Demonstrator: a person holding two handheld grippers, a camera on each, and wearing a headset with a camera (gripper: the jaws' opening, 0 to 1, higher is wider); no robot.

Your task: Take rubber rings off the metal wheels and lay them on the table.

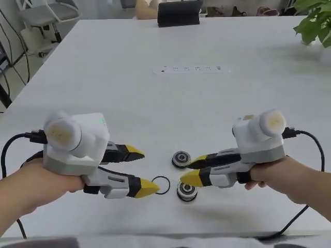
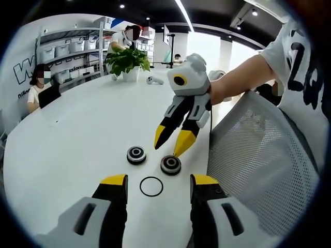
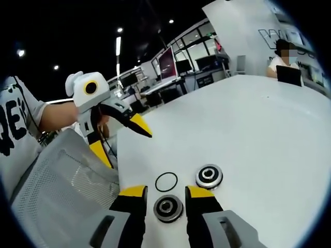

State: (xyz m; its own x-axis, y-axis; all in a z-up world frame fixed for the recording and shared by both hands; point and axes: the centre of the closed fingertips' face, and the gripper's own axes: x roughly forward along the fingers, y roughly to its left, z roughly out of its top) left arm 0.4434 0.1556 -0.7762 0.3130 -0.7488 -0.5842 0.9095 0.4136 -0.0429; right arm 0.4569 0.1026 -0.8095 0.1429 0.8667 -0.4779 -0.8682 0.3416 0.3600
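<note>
Tabletop (image 1: 129, 88): rubber ring (image 2: 151, 176) before open, empty left hand-held gripper (image 2: 159, 180); right hand-held gripper (image 3: 167, 191) open astride wheel (image 3: 168, 208).

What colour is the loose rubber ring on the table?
Rubber ring: black; left gripper view.

L tool (image 1: 147, 170) gripped in L hand (image 1: 41, 183), forearm at lower left of head view; jaws spread wide, tips pointing right. R tool (image 1: 186, 172) gripped in R hand (image 1: 274, 173), forearm at lower right; jaws parted but narrower, tips pointing left. Both tools approx level, tips facing each other w/ a small gap btwn them
</note>
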